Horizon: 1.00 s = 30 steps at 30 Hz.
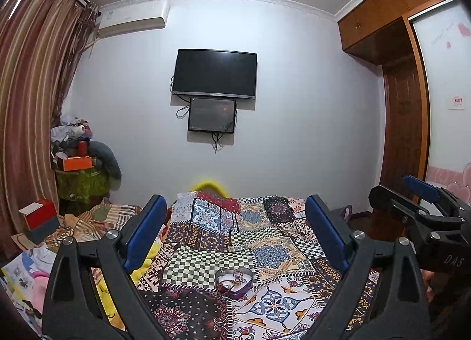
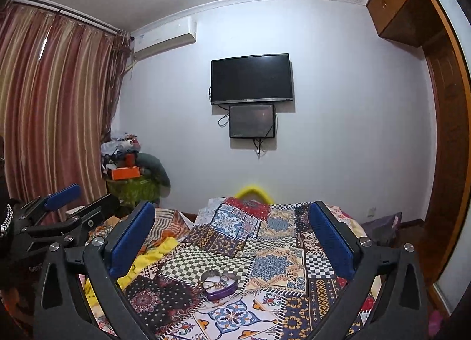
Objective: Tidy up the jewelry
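Note:
A small purple heart-shaped tin [image 1: 234,282] sits open on the patchwork bedspread [image 1: 265,239], with several rings and gold chains inside. It also shows in the right wrist view [image 2: 219,284]. My left gripper [image 1: 235,222] is open and empty, held above and short of the tin. My right gripper [image 2: 232,231] is open and empty too, likewise above the tin. The right gripper shows at the right edge of the left wrist view [image 1: 424,201]; the left gripper shows at the left edge of the right wrist view [image 2: 67,201].
A yellow cloth [image 2: 147,263] and striped bedding [image 1: 97,219] lie left of the spread. A red box [image 1: 38,216] and papers sit at the far left. A cluttered stand [image 1: 79,169] is by the curtain. A TV [image 1: 215,73] hangs on the far wall; a wardrobe [image 1: 406,122] stands right.

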Motion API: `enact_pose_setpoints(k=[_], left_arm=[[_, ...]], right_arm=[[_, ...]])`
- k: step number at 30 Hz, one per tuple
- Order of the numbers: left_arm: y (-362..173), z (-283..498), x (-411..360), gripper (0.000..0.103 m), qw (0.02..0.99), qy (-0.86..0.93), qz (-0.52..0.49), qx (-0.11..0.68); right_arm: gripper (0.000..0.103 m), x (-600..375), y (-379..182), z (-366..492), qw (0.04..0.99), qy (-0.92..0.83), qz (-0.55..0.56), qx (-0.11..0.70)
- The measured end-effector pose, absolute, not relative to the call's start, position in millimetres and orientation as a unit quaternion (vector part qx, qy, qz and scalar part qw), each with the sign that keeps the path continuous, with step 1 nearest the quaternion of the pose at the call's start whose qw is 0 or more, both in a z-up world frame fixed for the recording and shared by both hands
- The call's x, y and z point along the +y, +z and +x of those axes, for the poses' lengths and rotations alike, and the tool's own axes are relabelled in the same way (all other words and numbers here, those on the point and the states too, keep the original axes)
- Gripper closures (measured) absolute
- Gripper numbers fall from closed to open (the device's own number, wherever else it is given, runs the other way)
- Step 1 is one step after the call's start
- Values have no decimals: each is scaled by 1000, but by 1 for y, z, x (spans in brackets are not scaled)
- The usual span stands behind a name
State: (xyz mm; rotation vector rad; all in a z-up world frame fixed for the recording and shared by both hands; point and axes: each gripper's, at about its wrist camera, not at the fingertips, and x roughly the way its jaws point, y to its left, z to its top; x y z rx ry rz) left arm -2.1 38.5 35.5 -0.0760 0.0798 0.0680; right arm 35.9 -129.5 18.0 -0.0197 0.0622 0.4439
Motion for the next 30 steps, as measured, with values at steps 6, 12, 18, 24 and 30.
enact_pose_setpoints(k=[6,12,18,24,30], left_arm=[[31,-1,40,8,998,34,-40,45],[28,3,42,8,997,33,-41,52],[26,6,42,8,997,32,-40,56],[25,8,40,8,997,29,-41,59],[23,11,39,8,997,27,-39,64]], right_arm=[[0,-131,15,37,974,222,-7,38],[0,-134,13,39,974,222,-5,45],[0,-135,13,41,974,221,-2,52],[0,-138,13,41,974,220,2,55],[0,-139,12,41,974,220,4,57]])
